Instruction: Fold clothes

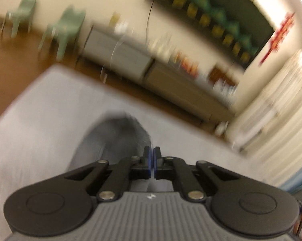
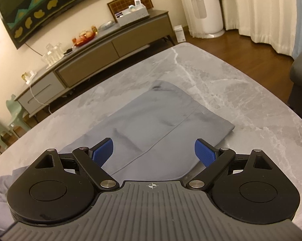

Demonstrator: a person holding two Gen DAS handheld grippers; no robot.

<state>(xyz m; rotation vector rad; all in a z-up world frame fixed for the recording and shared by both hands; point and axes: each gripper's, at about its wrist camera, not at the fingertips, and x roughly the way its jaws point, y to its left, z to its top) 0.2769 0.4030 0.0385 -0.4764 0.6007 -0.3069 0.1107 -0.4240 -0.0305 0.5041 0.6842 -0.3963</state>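
A folded garment point(image 2: 151, 120) lay on the table point(image 2: 231, 84), nearer its left edge than its right. More loose cloth point(image 2: 0, 190) lay at the table's near left corner. Behind the table's far edge stood a sideboard point(image 2: 102, 46) against the wall.

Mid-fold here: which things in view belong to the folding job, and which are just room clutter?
Job: grey garment on the marble table; left gripper, shut; right gripper, open above the garment.

Clutter: sideboard, fruit bowl, green chairs, curtains.
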